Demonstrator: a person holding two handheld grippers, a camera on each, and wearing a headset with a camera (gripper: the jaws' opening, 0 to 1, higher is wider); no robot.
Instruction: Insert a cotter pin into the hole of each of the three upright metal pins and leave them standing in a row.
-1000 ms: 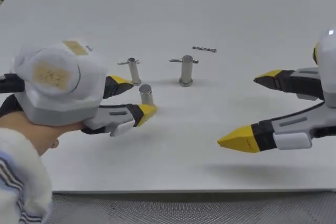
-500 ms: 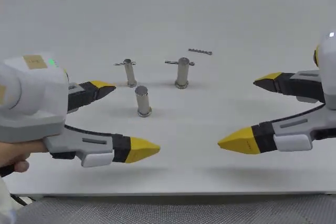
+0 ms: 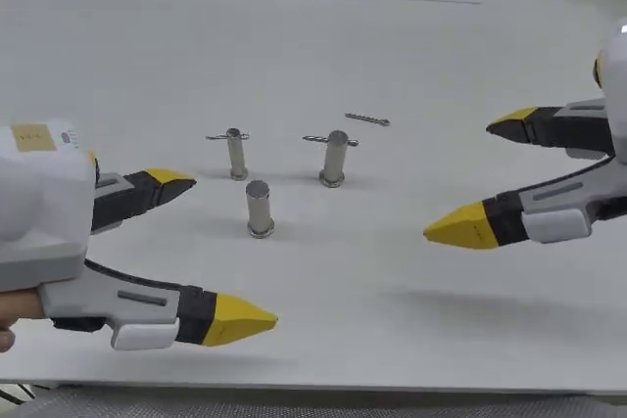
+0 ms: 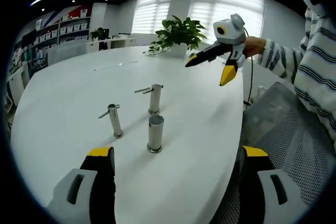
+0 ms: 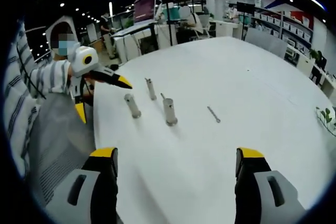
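Your left claw [image 3: 232, 250] has pulled back from the bare pin [image 3: 259, 209]; both it and your right claw [image 3: 458, 179] gape empty.

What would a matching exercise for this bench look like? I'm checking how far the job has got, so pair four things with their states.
Things:
1. front pin
2. back right pin
3. loose cotter pin
4. left gripper

States:
a. open, holding nothing
b. upright, inserted cotter pin through its top
c. lying flat, beyond the standing pins
d. upright, nothing through it

Pairs: 1-d, 2-b, 3-c, 4-a
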